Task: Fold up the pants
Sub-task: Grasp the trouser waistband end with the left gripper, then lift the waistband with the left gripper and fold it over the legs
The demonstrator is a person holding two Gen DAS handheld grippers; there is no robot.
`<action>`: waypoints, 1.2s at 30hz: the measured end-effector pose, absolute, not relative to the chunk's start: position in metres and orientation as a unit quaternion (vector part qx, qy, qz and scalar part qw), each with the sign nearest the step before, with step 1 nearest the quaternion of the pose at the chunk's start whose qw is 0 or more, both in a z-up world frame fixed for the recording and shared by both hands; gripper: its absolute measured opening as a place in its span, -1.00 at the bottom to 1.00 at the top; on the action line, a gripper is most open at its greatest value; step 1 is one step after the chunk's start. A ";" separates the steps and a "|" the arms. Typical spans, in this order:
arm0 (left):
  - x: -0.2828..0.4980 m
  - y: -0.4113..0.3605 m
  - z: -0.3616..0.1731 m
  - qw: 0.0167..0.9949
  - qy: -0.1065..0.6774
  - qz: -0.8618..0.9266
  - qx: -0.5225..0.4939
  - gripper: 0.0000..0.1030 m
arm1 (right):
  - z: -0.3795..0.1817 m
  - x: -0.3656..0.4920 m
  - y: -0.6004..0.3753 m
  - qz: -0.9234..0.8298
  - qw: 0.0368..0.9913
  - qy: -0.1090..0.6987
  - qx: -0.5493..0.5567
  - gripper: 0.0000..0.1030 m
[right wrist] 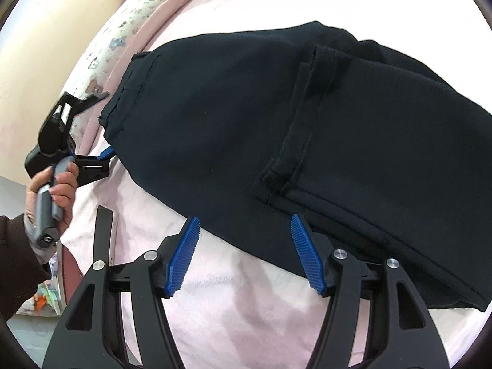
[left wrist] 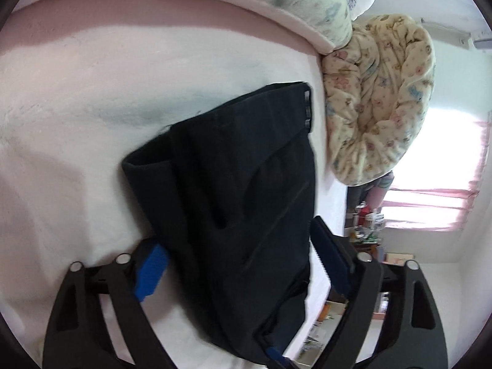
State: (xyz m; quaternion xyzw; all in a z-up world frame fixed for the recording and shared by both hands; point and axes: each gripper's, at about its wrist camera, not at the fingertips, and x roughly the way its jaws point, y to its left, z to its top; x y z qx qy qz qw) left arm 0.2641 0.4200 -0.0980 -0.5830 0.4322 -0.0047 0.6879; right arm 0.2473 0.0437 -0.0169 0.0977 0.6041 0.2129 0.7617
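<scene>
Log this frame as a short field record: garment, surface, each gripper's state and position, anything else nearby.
garment: black pants, folded over, leg hems lying on top
surface: pink bedsheet
left gripper: open, jaws either side of the pants' edge near the waistband
right gripper: open, at the pants' near edge, no cloth between the jaws
left hand: holding the left gripper's handle
nearby: patterned cream blanket bundled beyond the pants

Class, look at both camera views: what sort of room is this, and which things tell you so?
Most likely a bedroom: black pants lie on a pink bed sheet, a rolled floral quilt sits alongside, and a pink-curtained window lights the room.
</scene>
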 end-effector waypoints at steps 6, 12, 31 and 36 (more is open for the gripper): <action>0.268 0.409 -0.091 0.695 0.425 0.030 -0.579 0.43 | -0.022 0.246 0.046 0.215 0.752 0.614 0.105 0.25; 0.259 0.408 -0.087 0.712 0.414 -0.038 -0.566 -0.34 | -0.026 0.247 0.049 0.212 0.752 0.615 0.111 0.27; 0.279 0.397 -0.106 0.685 0.433 0.004 -0.585 -0.43 | -0.032 0.247 0.036 0.202 0.746 0.622 0.125 0.27; 0.276 0.391 -0.089 0.712 0.411 -0.017 -0.569 -0.69 | -0.031 0.246 0.029 0.200 0.747 0.621 0.131 0.38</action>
